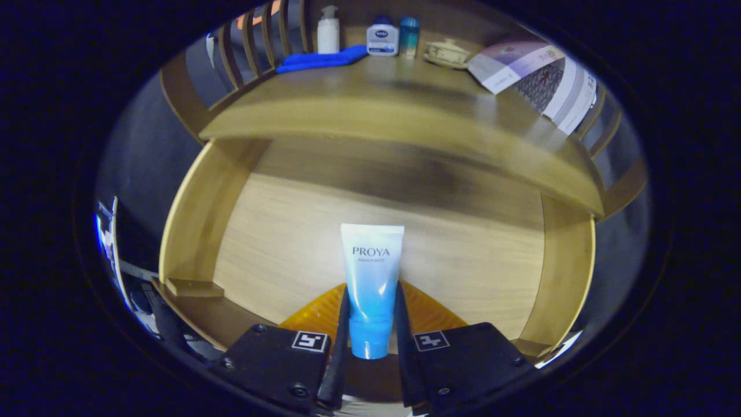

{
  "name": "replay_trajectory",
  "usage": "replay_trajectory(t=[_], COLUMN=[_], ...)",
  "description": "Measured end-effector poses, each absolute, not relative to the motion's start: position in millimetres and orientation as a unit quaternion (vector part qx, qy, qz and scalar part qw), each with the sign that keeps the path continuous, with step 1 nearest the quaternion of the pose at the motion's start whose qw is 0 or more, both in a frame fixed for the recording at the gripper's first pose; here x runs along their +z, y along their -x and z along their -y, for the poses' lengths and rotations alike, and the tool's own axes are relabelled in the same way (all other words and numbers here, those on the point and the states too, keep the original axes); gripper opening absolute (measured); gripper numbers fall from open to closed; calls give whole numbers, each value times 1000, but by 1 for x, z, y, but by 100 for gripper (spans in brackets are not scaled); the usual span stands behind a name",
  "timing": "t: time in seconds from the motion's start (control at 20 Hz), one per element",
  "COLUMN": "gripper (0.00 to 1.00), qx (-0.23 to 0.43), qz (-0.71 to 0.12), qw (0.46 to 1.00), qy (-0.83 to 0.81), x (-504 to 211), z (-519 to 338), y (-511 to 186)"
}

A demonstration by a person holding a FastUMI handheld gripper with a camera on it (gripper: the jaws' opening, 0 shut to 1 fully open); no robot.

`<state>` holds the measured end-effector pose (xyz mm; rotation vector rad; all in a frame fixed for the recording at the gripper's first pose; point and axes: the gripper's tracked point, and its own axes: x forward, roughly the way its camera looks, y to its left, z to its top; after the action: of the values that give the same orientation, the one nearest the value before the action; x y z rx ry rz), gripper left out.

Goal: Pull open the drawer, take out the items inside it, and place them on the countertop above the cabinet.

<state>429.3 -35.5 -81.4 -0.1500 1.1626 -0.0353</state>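
Note:
A white-to-blue cosmetic tube [371, 284] stands between my fingers, cap end toward me, over the open wooden drawer [200, 226]. My gripper [371, 315] is shut on the tube's lower part, both fingers pressing its sides. The drawer's pale floor spreads beyond the tube. The wooden countertop [399, 104] of the cabinet lies above and beyond the drawer.
On the countertop's far side sit a folded blue cloth [321, 59], a white pump bottle [328, 30], a white-and-blue bottle [382, 36], a small blue bottle [409, 35] and a lidded ceramic cup [446, 53]. A printed sheet [535, 81] lies at its right end. Wooden railings flank the countertop.

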Motion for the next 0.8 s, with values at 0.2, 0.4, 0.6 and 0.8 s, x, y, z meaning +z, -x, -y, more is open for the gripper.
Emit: replay_trajectory(t=[0.2,0.4,0.6,0.8], gripper=[41,40,40,41], qx=[-11,-19,-43,-66], qz=[-522,-504,-479,-456], qw=[851,862,874,887], qy=[63,54,64,42], x=[-40,-14,9,25], z=[25,24,38,58], y=[-439,-459,-493,-541])
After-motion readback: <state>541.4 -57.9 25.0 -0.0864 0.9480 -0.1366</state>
